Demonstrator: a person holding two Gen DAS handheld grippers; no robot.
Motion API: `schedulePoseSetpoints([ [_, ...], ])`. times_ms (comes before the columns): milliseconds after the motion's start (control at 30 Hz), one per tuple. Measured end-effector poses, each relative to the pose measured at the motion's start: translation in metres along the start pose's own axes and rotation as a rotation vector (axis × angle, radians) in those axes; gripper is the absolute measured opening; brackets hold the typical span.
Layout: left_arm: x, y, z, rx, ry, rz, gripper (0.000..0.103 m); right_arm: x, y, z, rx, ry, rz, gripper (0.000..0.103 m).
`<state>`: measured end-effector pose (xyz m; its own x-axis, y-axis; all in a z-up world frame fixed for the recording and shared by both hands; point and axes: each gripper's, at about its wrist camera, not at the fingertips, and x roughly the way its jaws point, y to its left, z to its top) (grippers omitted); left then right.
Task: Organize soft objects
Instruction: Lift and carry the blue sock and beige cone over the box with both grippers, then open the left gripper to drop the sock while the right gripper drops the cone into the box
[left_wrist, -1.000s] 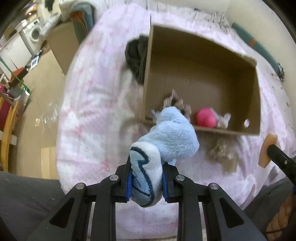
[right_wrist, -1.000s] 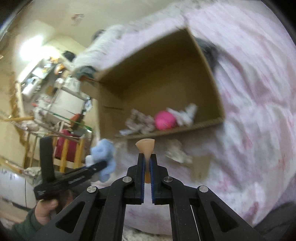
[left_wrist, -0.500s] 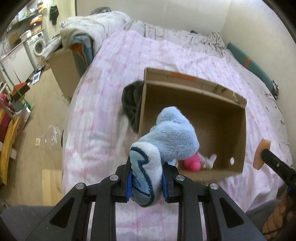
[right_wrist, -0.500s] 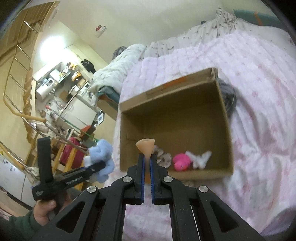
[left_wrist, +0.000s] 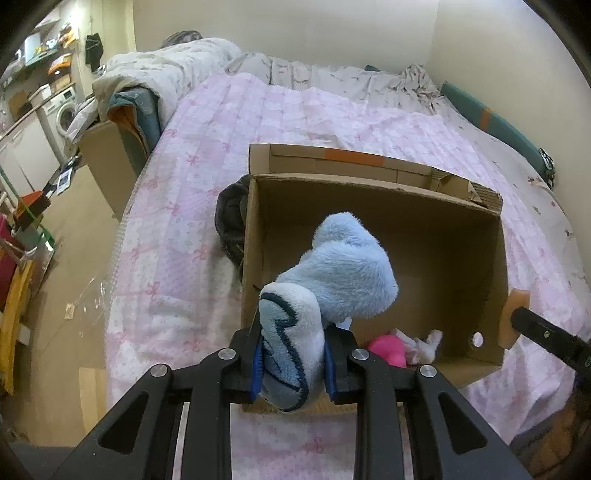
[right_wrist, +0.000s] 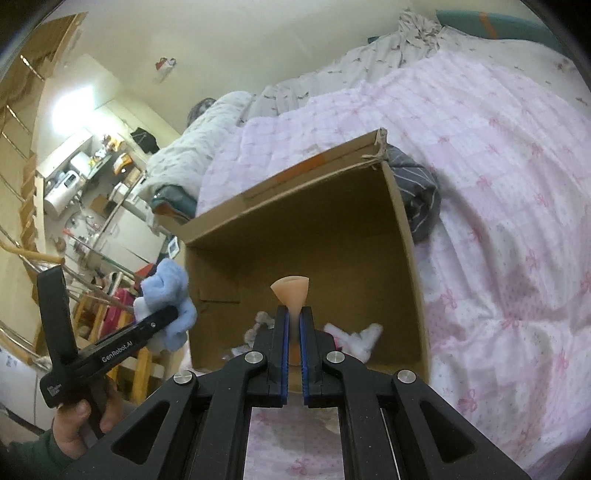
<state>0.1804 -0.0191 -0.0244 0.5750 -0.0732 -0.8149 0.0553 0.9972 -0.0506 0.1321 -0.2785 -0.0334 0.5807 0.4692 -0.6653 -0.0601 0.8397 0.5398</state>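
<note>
On the pink bed, the box (left_wrist: 373, 206) already holds a pink ball (left_wrist: 386, 349) and white scraps; left gripper (left_wrist: 291, 354) is clamped on a blue plush (left_wrist: 340, 273) over it, right gripper (right_wrist: 291, 332) pinches a peach piece (right_wrist: 290, 291), both yet to drop; dark cloth (right_wrist: 417, 192) lies beside

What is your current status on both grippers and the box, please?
Left gripper shut on blue plush toy. Right gripper shut on peach piece. Cardboard box open, nothing blocking.
</note>
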Motion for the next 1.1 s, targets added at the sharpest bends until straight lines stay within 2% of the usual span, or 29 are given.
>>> schedulePoseSetpoints([
  [100,0.01,0.001,-0.005,-0.006,0.013,-0.006,0.023,0.006,-0.003,-0.001,0.001,0.011,-0.013,0.007],
  [267,0.016,0.0,-0.005,-0.018,0.023,-0.058,0.024,0.013,-0.011,0.001,0.024,0.027,-0.035,0.007],
  [867,0.029,-0.01,-0.012,-0.026,0.105,-0.093,0.026,0.03,-0.021,-0.005,0.053,0.1,-0.08,0.007],
  [1100,0.03,-0.01,-0.014,-0.032,0.116,-0.108,0.026,0.036,-0.017,-0.006,0.027,0.121,-0.094,0.007],
])
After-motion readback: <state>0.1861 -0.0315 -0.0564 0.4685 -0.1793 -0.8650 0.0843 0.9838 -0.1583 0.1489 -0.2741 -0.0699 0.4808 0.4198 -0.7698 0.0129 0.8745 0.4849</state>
